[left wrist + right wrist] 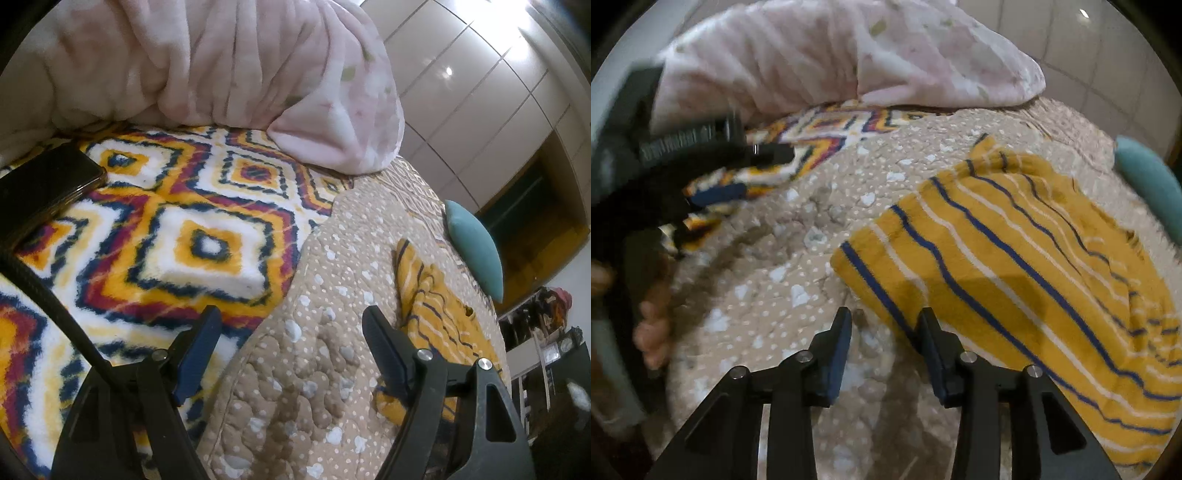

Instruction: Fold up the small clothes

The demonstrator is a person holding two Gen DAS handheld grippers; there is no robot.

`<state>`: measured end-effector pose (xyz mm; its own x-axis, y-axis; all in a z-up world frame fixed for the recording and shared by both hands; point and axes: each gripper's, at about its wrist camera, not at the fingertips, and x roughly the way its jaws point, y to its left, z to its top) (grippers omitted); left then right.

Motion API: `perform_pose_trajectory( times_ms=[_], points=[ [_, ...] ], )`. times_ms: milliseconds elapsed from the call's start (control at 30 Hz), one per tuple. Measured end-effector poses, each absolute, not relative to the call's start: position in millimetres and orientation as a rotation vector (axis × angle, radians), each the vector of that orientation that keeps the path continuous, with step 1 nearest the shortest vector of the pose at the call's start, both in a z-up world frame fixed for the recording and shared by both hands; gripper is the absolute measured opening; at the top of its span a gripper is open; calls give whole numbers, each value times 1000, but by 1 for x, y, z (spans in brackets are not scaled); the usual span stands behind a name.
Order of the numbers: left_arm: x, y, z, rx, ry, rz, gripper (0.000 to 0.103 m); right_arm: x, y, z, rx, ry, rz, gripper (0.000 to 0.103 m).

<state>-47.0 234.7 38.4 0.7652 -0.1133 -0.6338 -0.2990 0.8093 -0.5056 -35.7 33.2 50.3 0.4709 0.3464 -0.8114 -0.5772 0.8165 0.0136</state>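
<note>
Two grippers hang over a bed covered by a beige quilt [798, 236] dotted with white spots. Farthest left in the left wrist view, a dark phone [44, 184] lies on a fleecy blanket [177, 221] patterned in orange, navy, red and white diamonds, which covers the left part of the bed. Behind it a pale pink blanket [207, 62] is heaped in a soft mound. The left gripper [291, 328] hovers with its jaws wide and nothing between them, above the seam where the diamond blanket meets the quilt. In the right wrist view that same gripper shows blurred at the left edge, with a person's hand [652, 325] wrapped round its handle.

Moving right, the right gripper [884, 325] points down at the quilt, its jaws fairly narrow with only bare quilt in the gap. Its right finger [932, 332] sits at the near left edge of the small garment, a mustard-yellow shirt [1034, 266] with blue and white stripes; whether it touches the cloth I cannot tell. The shirt lies spread and rumpled on the quilt, right of both grippers. Farthest right, a teal cushion [476, 247] stands just beyond the shirt at the bed's edge, with glossy wardrobe doors [480, 103] behind.
</note>
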Motion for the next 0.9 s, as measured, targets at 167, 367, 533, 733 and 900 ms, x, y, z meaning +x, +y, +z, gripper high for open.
perform_pose_trajectory(
  times_ms=[167, 367, 533, 733, 900],
  points=[
    [-47, 214, 46, -585, 683, 57, 77, -21, -53, 72, -90, 883, 411, 43],
    [-48, 162, 53, -496, 662, -102, 83, -10, -201, 51, 139, 921, 88, 43],
    [-39, 121, 39, -368, 752, -163, 83, -41, -315, 47, 363, 872, -59, 40],
    [-29, 115, 25, -338, 833, -143, 87, -76, -374, 47, 519, 851, -109, 62],
    [-27, 110, 23, -301, 834, -138, 91, -86, -388, 41, 726, 797, 47, 62]
  ],
)
